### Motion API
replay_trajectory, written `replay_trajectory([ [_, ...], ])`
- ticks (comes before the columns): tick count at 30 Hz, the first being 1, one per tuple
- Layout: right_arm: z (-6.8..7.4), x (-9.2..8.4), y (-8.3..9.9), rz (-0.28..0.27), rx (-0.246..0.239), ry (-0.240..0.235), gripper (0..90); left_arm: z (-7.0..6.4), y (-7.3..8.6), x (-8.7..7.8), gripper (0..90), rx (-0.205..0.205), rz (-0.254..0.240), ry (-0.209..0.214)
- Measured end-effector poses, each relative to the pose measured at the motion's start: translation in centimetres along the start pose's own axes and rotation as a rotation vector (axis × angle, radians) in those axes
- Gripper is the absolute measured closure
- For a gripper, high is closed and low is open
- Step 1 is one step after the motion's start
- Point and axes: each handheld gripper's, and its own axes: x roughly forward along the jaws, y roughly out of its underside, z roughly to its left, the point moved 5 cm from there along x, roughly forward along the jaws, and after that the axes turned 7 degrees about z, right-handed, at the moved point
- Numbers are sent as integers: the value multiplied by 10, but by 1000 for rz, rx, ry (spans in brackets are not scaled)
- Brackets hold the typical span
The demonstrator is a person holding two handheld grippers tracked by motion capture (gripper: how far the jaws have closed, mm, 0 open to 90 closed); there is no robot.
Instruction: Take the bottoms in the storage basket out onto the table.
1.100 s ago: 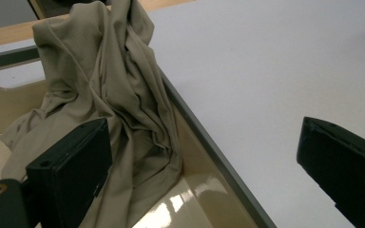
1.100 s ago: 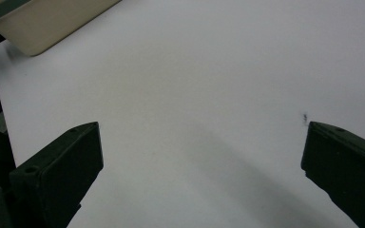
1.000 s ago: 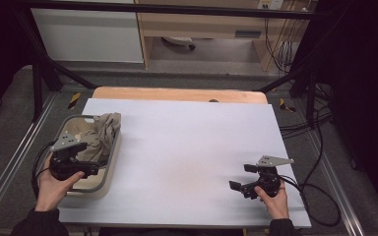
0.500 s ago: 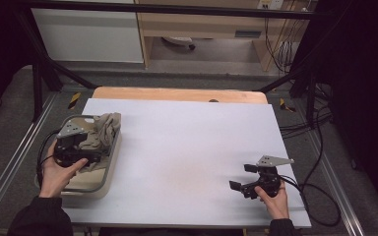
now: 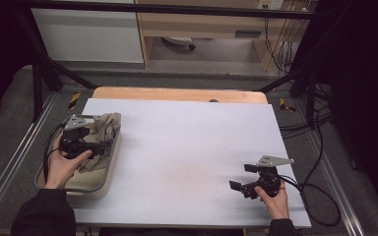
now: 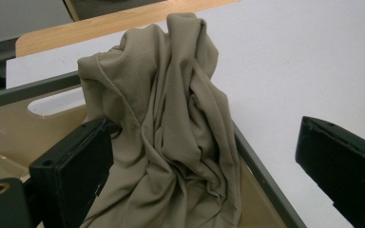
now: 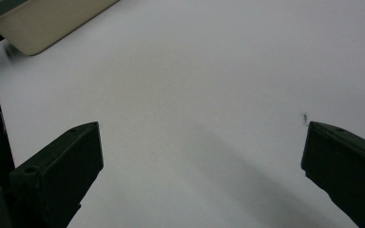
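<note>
The cloth lies bunched in the tray, heaped against its rim nearest the counter. The left hand-held gripper, jaws wide, straddles it ungrasped, so lifting remains. Right of the tray, the right hand-held gripper gapes empty. The cloth's lower folds are cut off.

Left tool jaws wide apart, forearm extended forward; right tool jaws apart, low.
</note>
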Motion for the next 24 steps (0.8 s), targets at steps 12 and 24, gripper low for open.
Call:
replay_trajectory([
  [12, 0, 0, 0, 4, 2, 0, 6, 8, -6, 20, 102, -4, 21, -60],
  [24, 0, 1, 0, 5, 0, -1, 6, 17, -6, 31, 173, -5, 21, -79],
])
